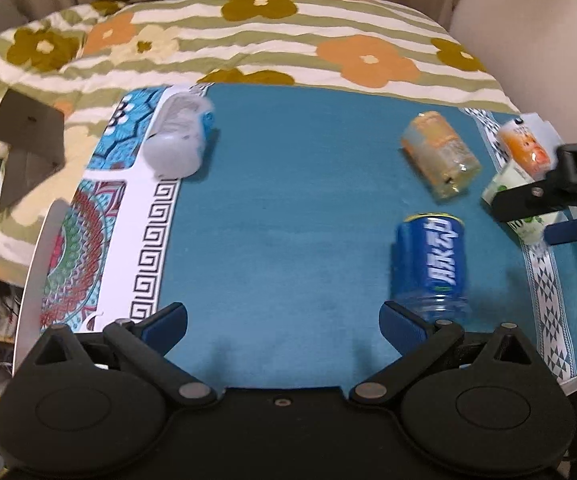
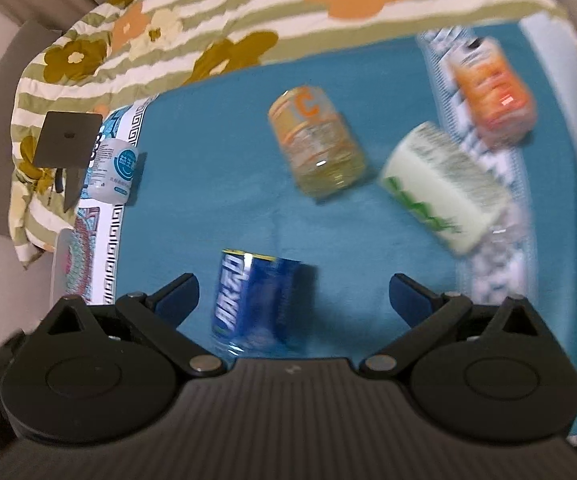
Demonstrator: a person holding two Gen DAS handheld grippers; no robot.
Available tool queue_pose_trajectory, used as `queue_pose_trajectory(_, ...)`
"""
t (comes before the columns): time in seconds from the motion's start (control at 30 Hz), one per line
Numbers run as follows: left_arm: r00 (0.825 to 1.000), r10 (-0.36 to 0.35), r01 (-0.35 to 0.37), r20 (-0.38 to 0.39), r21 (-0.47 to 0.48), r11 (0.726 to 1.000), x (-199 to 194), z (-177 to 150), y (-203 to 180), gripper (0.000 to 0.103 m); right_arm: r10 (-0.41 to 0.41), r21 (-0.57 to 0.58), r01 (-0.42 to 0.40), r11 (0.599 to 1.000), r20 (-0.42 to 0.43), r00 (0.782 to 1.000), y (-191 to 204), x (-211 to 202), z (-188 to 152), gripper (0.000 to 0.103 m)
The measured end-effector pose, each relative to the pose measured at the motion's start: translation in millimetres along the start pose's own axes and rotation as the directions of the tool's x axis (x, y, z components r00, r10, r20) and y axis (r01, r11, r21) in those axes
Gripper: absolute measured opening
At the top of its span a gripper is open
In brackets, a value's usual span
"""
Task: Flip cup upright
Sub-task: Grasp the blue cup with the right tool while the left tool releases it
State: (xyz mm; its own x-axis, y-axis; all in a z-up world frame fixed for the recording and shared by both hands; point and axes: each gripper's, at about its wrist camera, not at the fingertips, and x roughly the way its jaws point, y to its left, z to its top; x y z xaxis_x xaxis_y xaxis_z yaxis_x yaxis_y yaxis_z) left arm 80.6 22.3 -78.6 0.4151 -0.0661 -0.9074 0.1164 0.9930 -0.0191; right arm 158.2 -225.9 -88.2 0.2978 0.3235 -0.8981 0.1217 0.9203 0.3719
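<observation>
Several cups lie on a teal cloth (image 1: 272,208). A blue cup (image 1: 430,268) (image 2: 256,304) lies on its side nearest me. A yellow-orange cup (image 1: 440,156) (image 2: 316,144), a white-green cup (image 2: 444,188) (image 1: 504,184), an orange cup (image 2: 492,92) (image 1: 524,148) and a white-blue cup (image 1: 180,136) (image 2: 114,170) also lie on their sides. My left gripper (image 1: 284,320) is open and empty, the blue cup just beyond its right finger. My right gripper (image 2: 294,294) is open and empty above the blue cup; it also shows at the left wrist view's right edge (image 1: 544,216).
A flowered striped blanket (image 1: 248,40) lies behind the cloth. A dark grey stand (image 1: 28,140) (image 2: 68,140) sits at the left. Patterned cloth borders (image 1: 128,240) run along the table's left and right sides.
</observation>
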Motion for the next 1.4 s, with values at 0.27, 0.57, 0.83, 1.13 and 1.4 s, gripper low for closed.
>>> queue_pose_trajectory(0.27, 0.999, -0.003, 0.001, -0.037, -0.044, 0.999, 14, -3, 40, 0.103, 0.031, 0.097, -0.020, 0.995, -0.112, 0.993, 12, 53, 18, 0.101)
queue_pose_trajectory(0.57, 0.999, -0.015, 0.013, -0.051, -0.049, 0.999, 20, -1, 55, 0.103, 0.044, 0.153, -0.020, 0.988, -0.159, 0.986, 12, 74, 19, 0.075)
queue_pose_trajectory(0.83, 0.999, -0.022, 0.020, -0.046, -0.053, 0.998, 19, 1, 59, 0.103, 0.049, 0.158, -0.027, 0.987, -0.139, 0.989, 10, 69, 16, 0.073)
queue_pose_trajectory(1.13, 1.000, -0.021, 0.020, -0.014, -0.075, 0.997, 5, -1, 66, 0.103, 0.075, 0.092, -0.090, 0.992, 0.156, 0.985, 24, 13, -1, 0.072)
queue_pose_trajectory(1.4, 1.000, 0.007, -0.006, 0.011, -0.058, 0.998, -1, -13, 69, 0.103, 0.045, -0.039, -0.027, 0.999, 0.579, 0.814, 34, 23, -53, 0.072)
